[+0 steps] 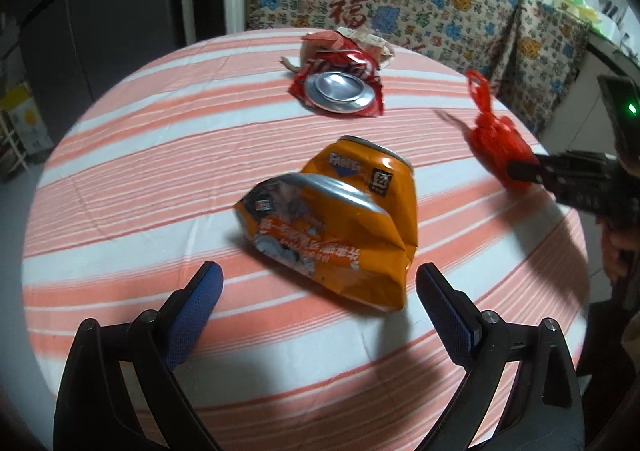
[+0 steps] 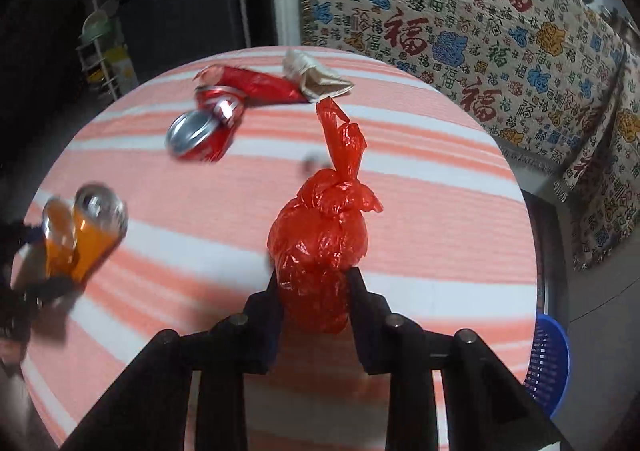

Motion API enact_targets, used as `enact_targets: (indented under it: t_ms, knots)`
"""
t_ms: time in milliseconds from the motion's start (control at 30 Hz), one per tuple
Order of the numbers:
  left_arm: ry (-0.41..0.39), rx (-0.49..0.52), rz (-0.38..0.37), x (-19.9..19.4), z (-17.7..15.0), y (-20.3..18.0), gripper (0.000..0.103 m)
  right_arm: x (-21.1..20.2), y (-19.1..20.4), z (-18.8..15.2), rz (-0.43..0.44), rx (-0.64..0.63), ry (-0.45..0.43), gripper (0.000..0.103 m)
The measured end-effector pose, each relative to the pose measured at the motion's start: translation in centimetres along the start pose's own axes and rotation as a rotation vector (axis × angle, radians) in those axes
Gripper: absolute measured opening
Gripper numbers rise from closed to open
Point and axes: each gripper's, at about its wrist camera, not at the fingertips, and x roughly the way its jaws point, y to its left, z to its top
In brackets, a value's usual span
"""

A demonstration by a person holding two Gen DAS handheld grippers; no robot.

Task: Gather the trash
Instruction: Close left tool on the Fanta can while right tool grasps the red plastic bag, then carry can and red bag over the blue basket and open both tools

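Right tool (image 2: 314,291) clamps red bag (image 2: 320,247).

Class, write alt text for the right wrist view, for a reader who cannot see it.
The right tongs grip a knotted red plastic bag over a round table with a pink-and-white striped cloth. Farther back lie a crushed red can and crumpled paper; a crushed orange can lies at the left, and a blue basket stands below the table's right edge.

You face a round tabletop (image 1: 120,179) under an orange-and-white striped cloth. Behind it, upper right of the frame, hangs a patterned throw (image 2: 480,31) with red characters. Dark cabinet doors (image 1: 112,3) fill the upper left. A blue basket (image 2: 550,363) stands lower right.
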Motion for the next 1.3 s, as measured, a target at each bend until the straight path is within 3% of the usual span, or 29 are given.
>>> enact_targets:
  t_ms: [67,167,200,333,400,433,467,533,700,800,900,1000,1033,1067,1300]
  knots:
    - [-0.014,-0.030,0.012,-0.4,-0.1,0.3,0.097,-0.2,0.7,-1.0,-0.012,-0.028,0.000,0.034]
    - [-0.036,-0.093,-0.005,-1.4,0.1,0.4,0.097,-0.5,1.1,-1.7,-0.020,-0.044,-0.012,0.060]
    - [-0.042,-0.094,0.001,-1.4,0.3,0.1,0.097,-0.7,1.1,-1.9,-0.013,-0.037,-0.018,0.062]
    - [-0.060,-0.062,0.096,-1.1,1.0,-1.3,0.092,-1.5,1.1,-2.1,-0.005,-0.010,-0.038,0.062]
    - [-0.062,-0.055,0.131,-1.0,1.1,-1.2,0.080,-2.1,1.0,-2.0,-0.001,0.005,-0.051,0.062]
    - [-0.055,-0.053,0.134,-0.9,1.1,-0.9,0.070,-2.3,0.7,-1.8,0.004,0.018,-0.056,0.062]
    - [-0.043,-0.057,0.115,-0.8,1.0,-0.4,0.059,-2.6,0.5,-1.6,0.012,0.031,-0.057,0.062]
    - [-0.017,-0.082,0.082,-0.8,0.8,1.0,0.050,-2.9,-0.2,-1.1,0.029,0.053,-0.056,0.062]
    - [0.000,-0.127,0.055,-0.9,0.3,3.4,0.050,-3.4,-0.5,-0.8,0.015,0.043,-0.060,0.062]
    - [-0.013,-0.066,0.051,-0.8,0.8,2.4,0.052,-3.1,-0.7,-0.5,0.026,0.060,-0.050,0.062]
    - [-0.045,0.012,0.100,-0.9,1.5,1.1,0.059,-2.7,-0.7,-0.1,0.035,0.086,-0.037,0.062]
    - [-0.043,0.009,0.089,-0.8,2.0,1.1,0.058,-2.5,-1.2,0.3,0.056,0.137,-0.023,0.062]
    - [-0.040,0.006,0.083,-0.7,2.0,1.2,0.050,-2.4,-1.4,0.4,0.058,0.152,-0.021,0.062]
    - [-0.034,0.004,0.071,-0.5,2.1,1.3,0.029,-2.4,-1.7,0.5,0.059,0.168,-0.022,0.062]
    - [-0.033,-0.035,0.021,-0.3,2.0,1.8,0.024,-0.1,-2.0,2.0,0.081,0.213,0.030,0.062]
